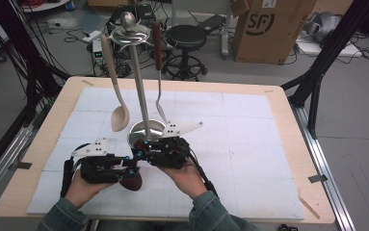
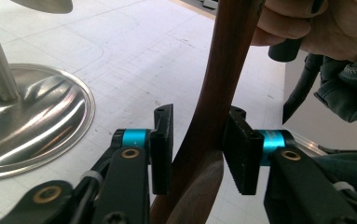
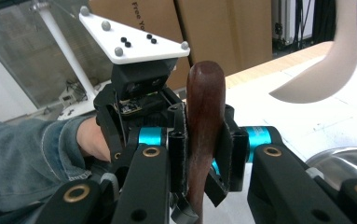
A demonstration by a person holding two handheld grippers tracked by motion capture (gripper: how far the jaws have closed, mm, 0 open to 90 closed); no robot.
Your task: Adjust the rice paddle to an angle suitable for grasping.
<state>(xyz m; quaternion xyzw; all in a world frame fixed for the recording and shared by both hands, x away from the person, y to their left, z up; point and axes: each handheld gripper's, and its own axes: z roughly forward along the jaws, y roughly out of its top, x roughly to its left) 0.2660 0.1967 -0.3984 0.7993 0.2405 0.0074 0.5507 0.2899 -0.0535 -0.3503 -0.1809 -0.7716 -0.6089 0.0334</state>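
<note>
A dark brown wooden spoon (image 1: 133, 182) is held between both grippers near the table's front edge, its bowl low in the high view. In the left gripper view its handle (image 2: 213, 93) rises between the jaws. My left gripper (image 2: 197, 149) is shut on it, and both pads touch the wood. My right gripper (image 3: 204, 154) is shut on the rounded end of the handle (image 3: 205, 102). In the high view the left gripper (image 1: 128, 167) and right gripper (image 1: 141, 154) meet tip to tip just in front of the steel stand's base (image 1: 146, 130).
The steel utensil stand (image 1: 138, 82) carries a pale wooden spoon (image 1: 117, 106) and a metal utensil with a dark handle (image 1: 159, 72). A white mat (image 1: 249, 144) covers the wooden table. A stool (image 1: 186, 38) and cardboard box (image 1: 269, 29) stand beyond the far edge.
</note>
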